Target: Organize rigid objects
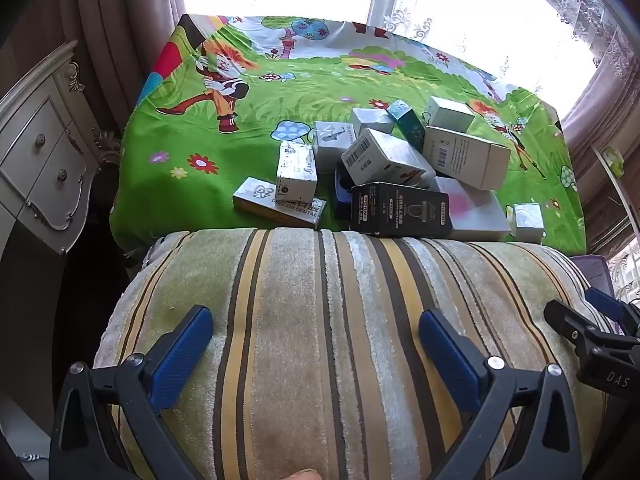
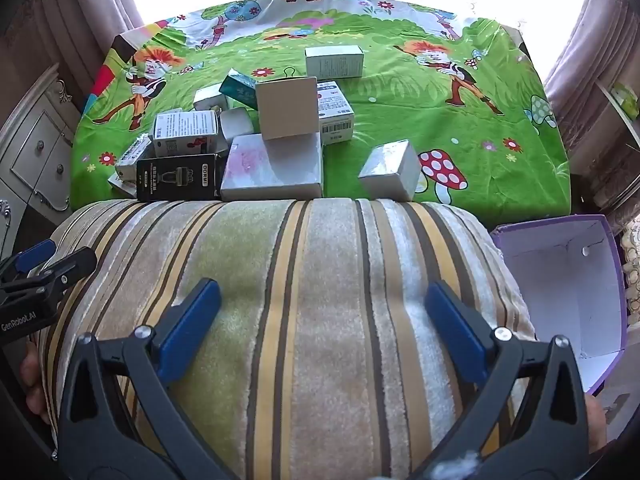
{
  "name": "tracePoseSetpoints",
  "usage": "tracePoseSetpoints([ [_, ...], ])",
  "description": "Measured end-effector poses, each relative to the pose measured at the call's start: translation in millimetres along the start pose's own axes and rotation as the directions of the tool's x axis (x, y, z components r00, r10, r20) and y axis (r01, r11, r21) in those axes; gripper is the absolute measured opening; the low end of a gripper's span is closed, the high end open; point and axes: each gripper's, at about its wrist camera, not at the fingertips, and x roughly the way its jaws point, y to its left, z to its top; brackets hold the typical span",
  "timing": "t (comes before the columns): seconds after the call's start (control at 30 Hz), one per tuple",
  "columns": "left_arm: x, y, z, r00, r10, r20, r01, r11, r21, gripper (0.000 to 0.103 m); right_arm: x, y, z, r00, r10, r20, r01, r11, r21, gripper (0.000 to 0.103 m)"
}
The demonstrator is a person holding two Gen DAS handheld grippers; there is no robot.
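Several small cardboard boxes lie in a loose pile (image 1: 392, 160) on a green cartoon-print cloth (image 1: 240, 128); the pile also shows in the right wrist view (image 2: 272, 136). A black box (image 1: 400, 210) lies at the pile's near edge, also seen in the right wrist view (image 2: 178, 178). A small silver box (image 2: 392, 172) sits apart to the right. My left gripper (image 1: 316, 336) and right gripper (image 2: 324, 308) are both open and empty, hovering over a striped plush cushion (image 1: 320, 320), well short of the boxes.
An open purple box with a white inside (image 2: 568, 292) stands to the right of the cushion. A cream carved cabinet (image 1: 40, 152) stands at the left. Curtains and a bright window lie behind the cloth-covered surface.
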Motion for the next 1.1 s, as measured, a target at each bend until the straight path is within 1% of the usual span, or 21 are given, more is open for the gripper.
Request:
tracePoseSetpoints([
  [0.1,-0.3,1.3,0.0,1.000,0.001,0.000,-0.001,1.000,0.002,0.103,0.6,3.6,1.2,1.000,-0.010,-0.001,0.010,1.000,-0.006,0.103],
  [0.17,-0.8,3.8,-0.1,1.000,0.000,0.000,0.000,1.000,0.002,0.103,-0.2,-0.2,0.5,1.000,0.021,0.008,-0.022,1.000,0.011,0.103],
  [0.2,1.2,-0.7,-0.5,1.000,0.012,-0.003,-0.012,1.000,0.008,0.103,-0.5,-1.1,-0.2,1.000,0.024,0.010,-0.024,1.000,0.014,0.103],
  [0.67,1.4,0.6,-0.8,1.000,0.012,-0.004,-0.012,1.000,0.004,0.103,-0.2,-0.6,0.1,1.000,0.022,0.012,-0.022,1.000,0.014,0.103],
  [0.8,-0.6,3.5,-2.2,1.000,-0.008,0.007,0.008,1.000,-0.010,0.103,-0.3,-1.4,0.0,1.000,0.024,0.014,-0.024,1.000,0.013,0.103],
  [0.93,-6.0,13.3,-3.2,0.997,-0.072,0.041,0.074,0.995,-0.059,0.103,-0.1,-0.8,0.2,1.000,0.023,0.013,-0.024,1.000,0.013,0.103],
  [1.1,-8.9,18.0,-2.9,0.991,-0.112,0.067,0.118,0.989,-0.087,0.103,0.5,-1.5,-1.1,1.000,0.024,0.020,-0.024,1.000,0.015,0.103],
])
